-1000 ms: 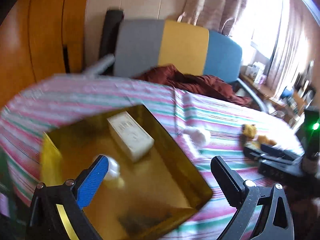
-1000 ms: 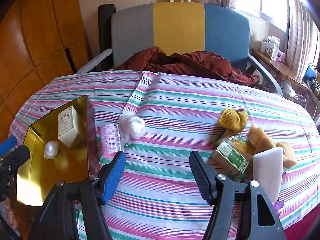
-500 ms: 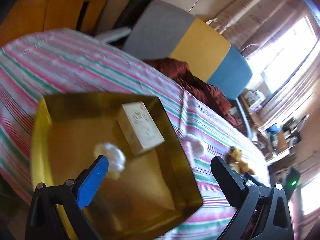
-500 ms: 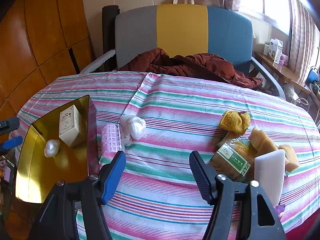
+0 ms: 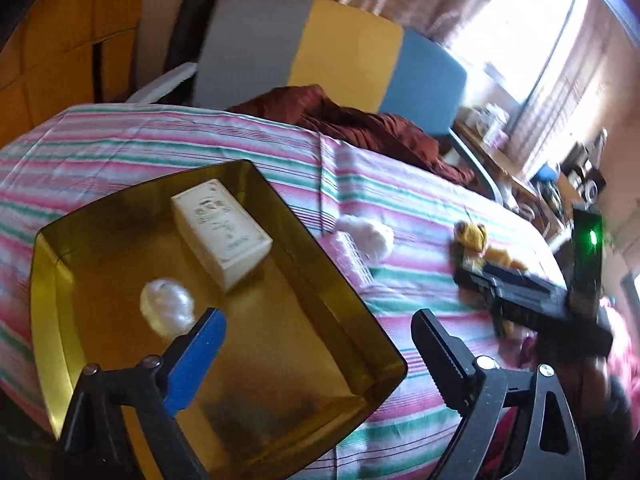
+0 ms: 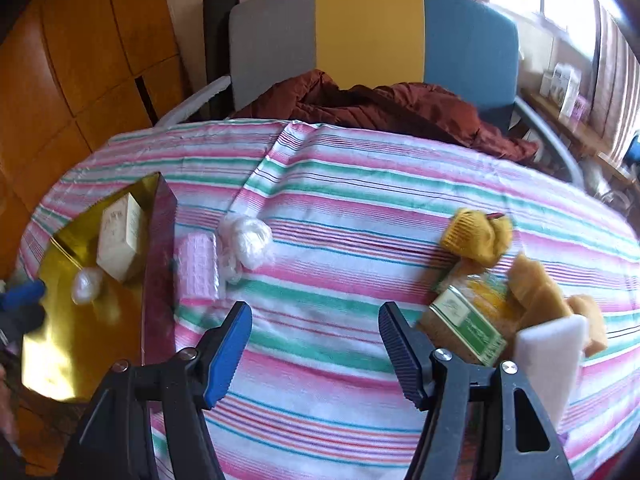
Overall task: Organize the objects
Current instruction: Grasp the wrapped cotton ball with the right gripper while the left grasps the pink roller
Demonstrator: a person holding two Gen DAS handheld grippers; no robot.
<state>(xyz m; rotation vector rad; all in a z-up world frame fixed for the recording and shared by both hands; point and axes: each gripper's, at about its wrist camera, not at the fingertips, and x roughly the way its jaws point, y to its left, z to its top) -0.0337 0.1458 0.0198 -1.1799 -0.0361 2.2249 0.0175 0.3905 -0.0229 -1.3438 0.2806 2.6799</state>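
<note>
Tray (image 5: pixel 52 280), gold, holds 1 box (image 5: pixel 222 232) and 1 white ball (image 5: pixel 166 306). Left gripper (image 5: pixel 316 344) hovers over tray, fingers spread, just been narrowing, nothing between. Right gripper (image 6: pixel 316 344), fingers spread, empty, right of tray.

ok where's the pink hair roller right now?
On the striped tablecloth, at the left of the right wrist view: the pink hair roller lies just outside the gold tray, against its right wall, with the white plastic wad at its other side.
</note>
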